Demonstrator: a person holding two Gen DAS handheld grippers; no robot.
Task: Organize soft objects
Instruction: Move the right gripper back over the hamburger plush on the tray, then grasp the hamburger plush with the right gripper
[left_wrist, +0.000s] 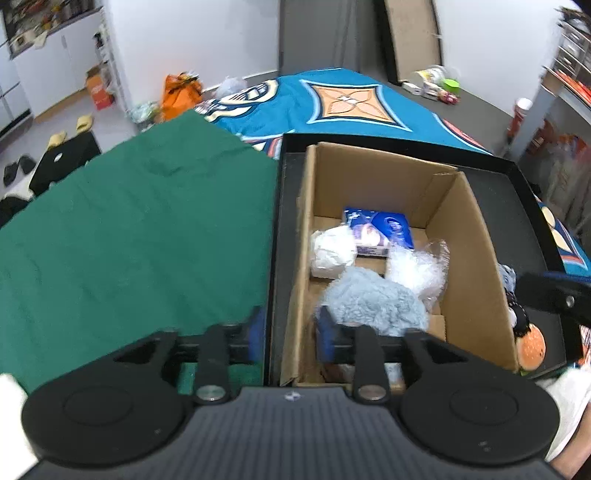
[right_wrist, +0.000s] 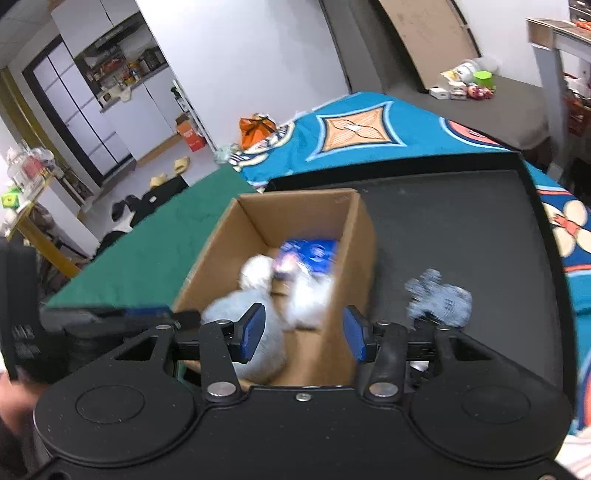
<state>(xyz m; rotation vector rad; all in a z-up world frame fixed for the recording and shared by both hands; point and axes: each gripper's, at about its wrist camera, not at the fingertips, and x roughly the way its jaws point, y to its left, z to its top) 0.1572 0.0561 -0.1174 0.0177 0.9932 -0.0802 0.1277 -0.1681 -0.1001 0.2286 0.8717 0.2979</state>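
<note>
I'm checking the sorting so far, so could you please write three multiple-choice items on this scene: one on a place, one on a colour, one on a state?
1. Where does the blue tissue pack lie?
A. on the green cloth
B. inside the cardboard box
C. on the floor

2. What colour is the fluffy item nearest the left gripper?
A. light blue
B. red
C. yellow

3. How do the right gripper's jaws stand?
A. clamped on the tissue pack
B. apart with nothing pressed between them
C. shut tight together

Answers: 1 B, box walls surround the pack. 2 A, its pile is pale blue. 3 B, a clear gap separates both pads.
</note>
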